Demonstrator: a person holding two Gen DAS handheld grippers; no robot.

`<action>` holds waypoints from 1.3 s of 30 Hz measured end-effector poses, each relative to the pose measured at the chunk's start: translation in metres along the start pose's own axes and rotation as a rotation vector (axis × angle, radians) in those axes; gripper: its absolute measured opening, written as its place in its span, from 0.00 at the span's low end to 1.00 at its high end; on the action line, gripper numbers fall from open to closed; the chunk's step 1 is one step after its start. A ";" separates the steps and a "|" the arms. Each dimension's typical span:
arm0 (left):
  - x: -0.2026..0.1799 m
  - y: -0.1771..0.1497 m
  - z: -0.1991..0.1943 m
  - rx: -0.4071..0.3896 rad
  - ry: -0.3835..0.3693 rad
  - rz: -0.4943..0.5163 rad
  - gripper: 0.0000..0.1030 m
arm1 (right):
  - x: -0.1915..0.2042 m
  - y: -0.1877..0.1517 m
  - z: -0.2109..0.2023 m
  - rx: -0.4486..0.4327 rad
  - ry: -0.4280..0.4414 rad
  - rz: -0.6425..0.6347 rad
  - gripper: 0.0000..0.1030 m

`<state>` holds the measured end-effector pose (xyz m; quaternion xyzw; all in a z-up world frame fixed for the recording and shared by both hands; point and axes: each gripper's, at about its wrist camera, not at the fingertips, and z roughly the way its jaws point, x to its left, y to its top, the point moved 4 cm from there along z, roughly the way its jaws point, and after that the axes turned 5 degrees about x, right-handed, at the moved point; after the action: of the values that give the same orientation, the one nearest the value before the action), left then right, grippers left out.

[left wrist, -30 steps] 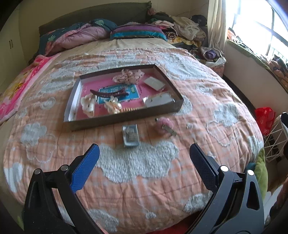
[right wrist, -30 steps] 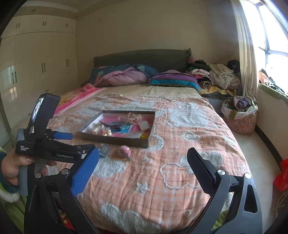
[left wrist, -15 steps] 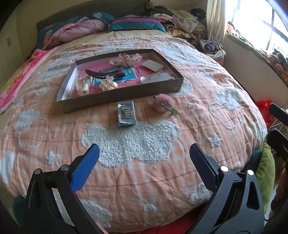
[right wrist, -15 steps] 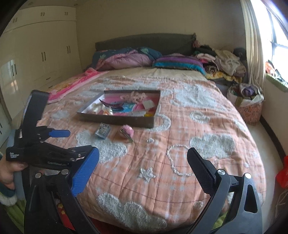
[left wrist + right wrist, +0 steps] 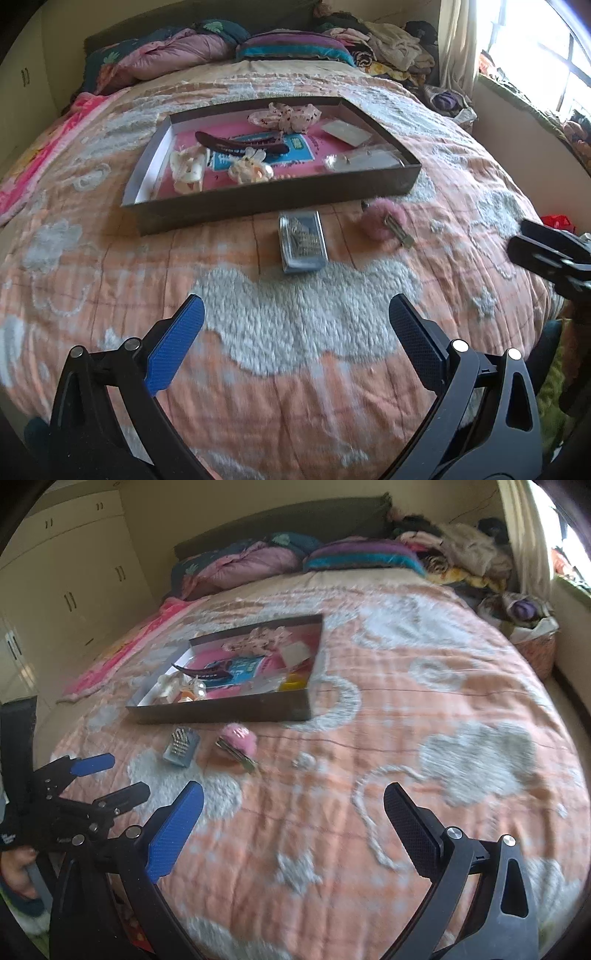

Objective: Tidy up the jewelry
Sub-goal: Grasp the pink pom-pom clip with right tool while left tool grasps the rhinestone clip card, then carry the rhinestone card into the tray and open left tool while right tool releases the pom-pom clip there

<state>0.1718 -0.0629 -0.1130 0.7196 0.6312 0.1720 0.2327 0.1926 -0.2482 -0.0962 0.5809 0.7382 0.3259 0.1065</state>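
Observation:
A shallow dark box [image 5: 280, 197] [image 5: 221, 709] with a pink lining lies on the bed, holding a dark red hair clip [image 5: 240, 144], white bow clips [image 5: 187, 168], a floral scrunchie [image 5: 284, 115] and small packets. In front of it on the blanket lie a small clear case of hairpins [image 5: 303, 242] [image 5: 181, 746] and a pink pom-pom clip [image 5: 386, 223] [image 5: 238, 741]. My left gripper [image 5: 295, 343] [image 5: 110, 779] hovers open, short of the case. My right gripper [image 5: 293, 823] is open too, nearer than the pom-pom clip and to its right. Neither holds anything.
The peach blanket with white cloud patches [image 5: 295, 325] covers the bed. Pillows and piled clothes [image 5: 288, 44] lie at the headboard. A wardrobe [image 5: 62, 583] stands at the left and a window [image 5: 535, 48] at the right. A hand [image 5: 16, 867] grips the left tool.
Both grippers have moved forward and lower over the bed, so the box, the case and the pom-pom clip look nearer. Both stay open.

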 end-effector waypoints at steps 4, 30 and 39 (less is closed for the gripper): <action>0.006 0.010 0.009 0.006 -0.014 -0.004 0.90 | 0.014 0.013 0.032 0.065 0.043 -0.083 0.83; -0.008 0.034 0.058 0.077 -0.088 0.016 0.24 | 0.006 0.029 0.031 0.032 0.134 -0.011 0.24; -0.009 0.040 0.031 0.030 -0.110 0.021 0.24 | 0.004 0.021 -0.006 -0.009 0.128 0.025 0.24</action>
<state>0.2206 -0.0793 -0.1164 0.7378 0.6126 0.1251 0.2543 0.2044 -0.2449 -0.0780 0.5677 0.7346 0.3671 0.0572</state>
